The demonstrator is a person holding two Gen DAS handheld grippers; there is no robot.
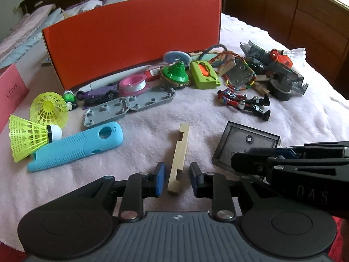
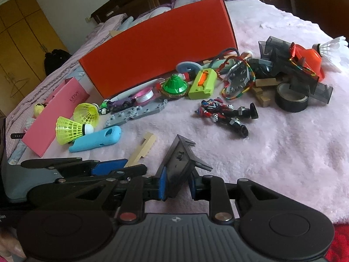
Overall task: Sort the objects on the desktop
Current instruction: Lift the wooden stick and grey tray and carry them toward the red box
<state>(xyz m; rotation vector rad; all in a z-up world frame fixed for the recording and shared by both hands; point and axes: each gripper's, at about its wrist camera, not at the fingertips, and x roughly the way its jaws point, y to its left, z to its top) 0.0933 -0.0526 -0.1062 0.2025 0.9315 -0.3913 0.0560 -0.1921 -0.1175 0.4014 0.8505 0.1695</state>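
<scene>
A notched wooden block (image 1: 177, 160) lies on the pink blanket between the fingers of my left gripper (image 1: 176, 180). The jaws stand open on either side of it, with small gaps. It also shows in the right wrist view (image 2: 142, 150). My right gripper (image 2: 177, 184) is shut on a dark smoky plastic tray piece (image 2: 178, 163), which is tilted up. That tray (image 1: 244, 145) shows in the left wrist view with my right gripper (image 1: 242, 163) on its near edge.
An orange box (image 1: 130, 37) stands at the back. A blue silicone sleeve (image 1: 76, 146), yellow shuttlecocks (image 1: 28, 139), grey plates (image 1: 128, 106), a green top (image 1: 175, 75), a toy figure (image 1: 244, 103), black tape (image 1: 280, 88) and a pink box (image 2: 54, 118) lie around.
</scene>
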